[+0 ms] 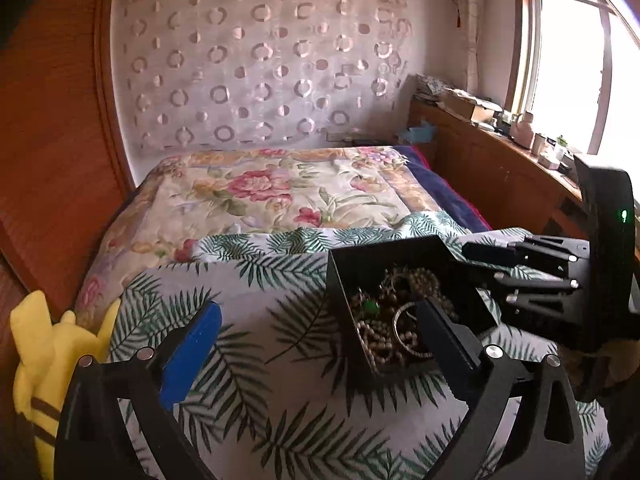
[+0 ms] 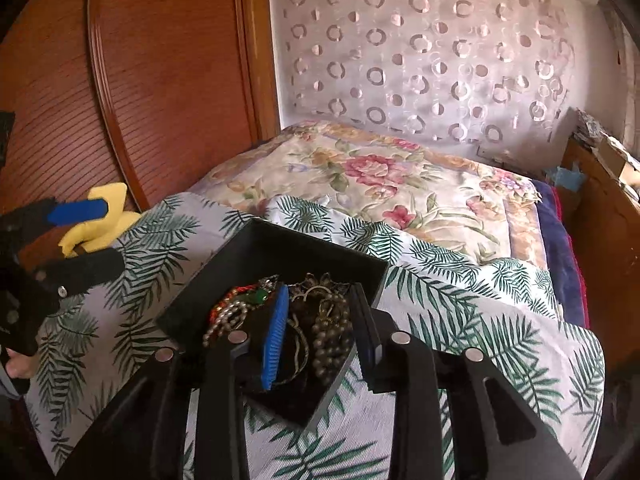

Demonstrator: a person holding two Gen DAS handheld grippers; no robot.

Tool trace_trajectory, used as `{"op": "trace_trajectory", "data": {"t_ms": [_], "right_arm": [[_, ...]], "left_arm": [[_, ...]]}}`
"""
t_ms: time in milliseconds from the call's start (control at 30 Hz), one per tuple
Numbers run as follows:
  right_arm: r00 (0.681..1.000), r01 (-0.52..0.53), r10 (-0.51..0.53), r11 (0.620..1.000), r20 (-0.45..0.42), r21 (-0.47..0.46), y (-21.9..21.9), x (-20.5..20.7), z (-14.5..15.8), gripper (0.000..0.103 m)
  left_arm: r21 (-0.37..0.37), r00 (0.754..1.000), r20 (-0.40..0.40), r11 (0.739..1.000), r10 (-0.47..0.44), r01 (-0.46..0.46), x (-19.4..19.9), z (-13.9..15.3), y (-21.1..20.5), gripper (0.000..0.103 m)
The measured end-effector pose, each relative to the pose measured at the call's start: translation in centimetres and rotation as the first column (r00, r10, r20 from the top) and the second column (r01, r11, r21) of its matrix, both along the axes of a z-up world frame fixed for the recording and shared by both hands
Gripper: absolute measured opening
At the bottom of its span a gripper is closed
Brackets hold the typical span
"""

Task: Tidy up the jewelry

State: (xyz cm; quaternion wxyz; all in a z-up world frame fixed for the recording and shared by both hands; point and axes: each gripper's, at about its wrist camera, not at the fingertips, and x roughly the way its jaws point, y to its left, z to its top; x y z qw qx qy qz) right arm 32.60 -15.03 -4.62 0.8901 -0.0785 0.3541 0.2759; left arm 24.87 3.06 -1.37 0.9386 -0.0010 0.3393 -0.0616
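A black open box (image 1: pixel 352 264) (image 2: pixel 256 248) full of tangled jewelry (image 1: pixel 394 308) (image 2: pixel 320 320) sits on the palm-leaf cloth on the bed. The jewelry is bead strands, chains, a bangle and a green stone. My left gripper (image 1: pixel 320 336) is open wide just left of the box, its right finger over the box's near rim. It shows in the right wrist view (image 2: pixel 80 236) at far left. My right gripper (image 2: pixel 320 332) is open with both fingers down in the box, either side of a beaded strand, gripping nothing. It shows in the left wrist view (image 1: pixel 488 254) at the box's right.
A yellow plush toy (image 1: pixel 52 344) (image 2: pixel 100 220) lies at the bed's left edge by the wooden headboard (image 2: pixel 160 80). A floral quilt (image 1: pixel 280 192) covers the far bed. A wooden ledge (image 1: pixel 500 160) with small items runs under the window on the right.
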Motion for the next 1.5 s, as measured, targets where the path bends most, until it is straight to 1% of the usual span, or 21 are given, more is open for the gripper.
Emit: {"op": "trace_trajectory", "data": {"t_ms": [167, 300, 367, 400, 467, 500, 567, 600, 667, 733, 900, 1100, 1300, 1500], "right_arm": [[0.999, 0.036, -0.036, 0.999, 0.017, 0.015, -0.9, -3.2, 0.9, 0.035], [0.997, 0.070, -0.071, 0.997, 0.033, 0.028, -1.8, -6.1, 1.5, 0.042], [0.994, 0.096, -0.098, 0.995, 0.042, 0.039, -2.4, -7.7, 1.8, 0.052], [0.993, 0.104, -0.106, 0.993, 0.046, 0.046, -2.7, -8.5, 2.0, 0.055], [0.989, 0.130, -0.134, 0.990, 0.070, 0.058, -3.2, -10.5, 2.5, 0.066], [0.986, 0.139, -0.144, 0.988, 0.082, 0.062, -3.4, -11.3, 2.7, 0.068], [0.980, 0.157, -0.165, 0.985, 0.108, 0.072, -3.9, -12.9, 3.3, 0.079], [0.976, 0.169, -0.179, 0.982, 0.126, 0.084, -4.3, -14.1, 3.7, 0.083], [0.968, 0.182, -0.198, 0.977, 0.157, 0.108, -4.8, -15.9, 4.3, 0.097], [0.963, 0.188, -0.208, 0.974, 0.172, 0.126, -5.3, -17.2, 4.7, 0.100], [0.954, 0.209, -0.234, 0.968, 0.189, 0.141, -5.8, -19.7, 4.9, 0.100], [0.947, 0.221, -0.247, 0.965, 0.203, 0.145, -5.9, -21.2, 4.7, 0.100], [0.940, 0.236, -0.263, 0.961, 0.216, 0.142, -6.1, -21.8, 4.8, 0.100], [0.934, 0.255, -0.283, 0.956, 0.217, 0.147, -6.4, -21.9, 4.7, 0.100]], "left_arm": [[-0.012, 1.000, 0.010, 1.000, 0.004, -0.004, -2.5, 0.5, -0.2, 0.095], [-0.010, 1.000, 0.025, 1.000, 0.007, -0.007, -4.7, 0.9, -0.6, 0.095], [0.001, 0.999, 0.037, 1.000, 0.010, -0.010, -6.1, 1.1, -1.0, 0.095], [0.005, 0.999, 0.043, 1.000, 0.011, -0.011, -6.6, 1.3, -1.0, 0.095], [0.011, 0.998, 0.059, 1.000, 0.016, -0.017, -8.4, 1.5, -1.4, 0.095], [0.013, 0.998, 0.068, 1.000, 0.017, -0.018, -9.1, 1.6, -1.5, 0.095], [0.019, 0.996, 0.085, 0.999, 0.026, -0.027, -10.5, 1.8, -1.7, 0.095], [0.021, 0.995, 0.094, 0.999, 0.033, -0.035, -11.2, 2.0, -1.9, 0.095], [0.015, 0.993, 0.107, 0.999, 0.043, -0.045, -12.1, 2.2, -1.9, 0.095], [0.003, 0.991, 0.121, 0.998, 0.060, -0.061, -13.3, 2.4, -2.0, 0.095], [0.001, 0.988, 0.135, 0.998, 0.069, -0.070, -15.3, 2.6, -2.1, 0.095], [0.005, 0.986, 0.154, 0.998, 0.065, -0.067, -16.8, 2.5, -2.6, 0.095], [0.015, 0.982, 0.178, 0.998, 0.063, -0.067, -17.7, 3.1, -2.8, 0.095], [0.017, 0.981, 0.183, 0.998, 0.064, -0.068, -18.0, 3.3, -2.9, 0.095]]}}
